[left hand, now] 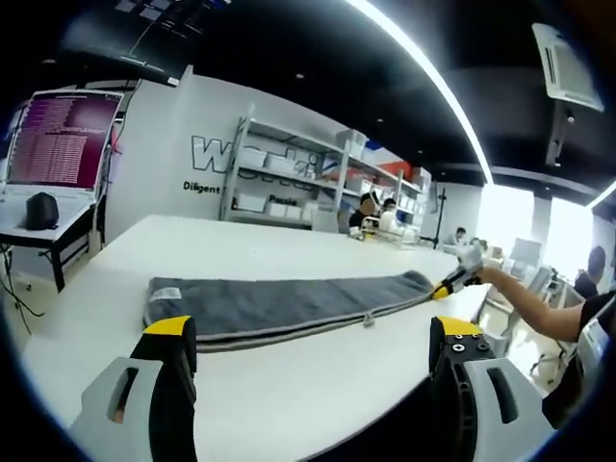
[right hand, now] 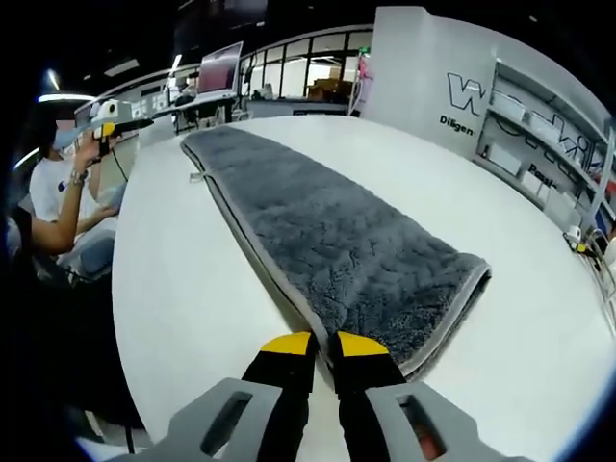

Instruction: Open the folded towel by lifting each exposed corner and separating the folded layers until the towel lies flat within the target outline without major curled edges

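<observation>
- Plainly, the right gripper view gives the close look: the right gripper (right hand: 323,345) has its two yellow-tipped jaws pinched together on the near edge of the grey towel (right hand: 318,231), right by a corner, with a strip of pale hem caught between them.
- The left gripper view shows that same pinch from far off: the right gripper (left hand: 445,287), held out on a bare forearm (left hand: 529,298), grips the towel (left hand: 289,303) at its far right end.
- The left gripper (left hand: 313,337) stands with its jaws wide apart, holding nothing, above the table's near edge and just short of the towel's long side.
- In the right gripper view the left gripper (right hand: 111,117) appears off at the upper left, raised in a person's hand away from the cloth; whether it is open cannot be told from there.
- The towel lies as a long, narrow folded strip on the white table (right hand: 192,289). Its long axis runs straight away from the right gripper, and crosswise in front of the left one.
- A small label (left hand: 166,292) sits at the end far from the right gripper; layered hems show along the side facing the left gripper.
- Around it: a white wall with dark lettering (left hand: 207,154), metal shelving (left hand: 289,178) with boxes, a lit monitor (left hand: 63,140) on a side desk, a long ceiling light strip (left hand: 433,87), and people seated at distant desks.
</observation>
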Motion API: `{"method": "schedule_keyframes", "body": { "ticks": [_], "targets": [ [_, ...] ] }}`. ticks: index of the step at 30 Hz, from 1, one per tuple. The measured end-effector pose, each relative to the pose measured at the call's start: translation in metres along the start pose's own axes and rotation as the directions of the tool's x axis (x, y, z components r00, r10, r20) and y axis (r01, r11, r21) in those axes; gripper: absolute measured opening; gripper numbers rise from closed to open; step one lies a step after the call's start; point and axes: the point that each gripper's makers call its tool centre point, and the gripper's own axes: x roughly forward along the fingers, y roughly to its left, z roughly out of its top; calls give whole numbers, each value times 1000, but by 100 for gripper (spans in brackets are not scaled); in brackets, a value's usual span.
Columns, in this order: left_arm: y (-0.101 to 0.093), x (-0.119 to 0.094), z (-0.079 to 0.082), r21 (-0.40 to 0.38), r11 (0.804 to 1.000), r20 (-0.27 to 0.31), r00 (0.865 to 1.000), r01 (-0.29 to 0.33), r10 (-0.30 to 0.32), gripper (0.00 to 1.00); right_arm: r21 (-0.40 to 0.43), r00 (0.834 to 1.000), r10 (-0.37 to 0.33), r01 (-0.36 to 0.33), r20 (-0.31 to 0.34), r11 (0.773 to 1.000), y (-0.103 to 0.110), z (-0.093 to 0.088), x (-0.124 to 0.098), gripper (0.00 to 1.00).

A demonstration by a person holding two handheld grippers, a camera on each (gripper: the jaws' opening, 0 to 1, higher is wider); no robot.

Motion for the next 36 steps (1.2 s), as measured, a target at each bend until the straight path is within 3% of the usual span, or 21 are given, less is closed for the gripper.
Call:
{"method": "schedule_keyframes", "body": {
  "ticks": [7,21,25,28,31,33,36],
  "targets": [
    [2,1,-1,-1,1000,-14,1000,3,-3,99,31,1000,-1,2,-26,1000,-6,-12,-13,4],
    [0,-1,-4,3,1000,-25,1000,2,-2,99,31,995,-72,74,-73,997,-26,-31,-29,5],
    [0,4,-10,12,1000,-45,999,-11,12,99,55,998,-29,32,-58,998,-17,-29,-30,19],
    [5,8,-17,26,999,-76,997,-24,26,99,11,997,-54,55,-55,998,-20,-29,-32,21],
    [8,13,-20,41,999,-89,996,-27,30,99,-11,998,-58,57,-33,998,-16,-25,-33,30],
    [2,17,-19,77,997,-84,996,31,-25,99,-69,997,-70,71,10,995,-15,-17,-32,32],
    [3,24,-20,81,996,-86,996,38,-31,99,-81,996,-86,87,11,993,-15,-17,-32,32]
  ]
}}
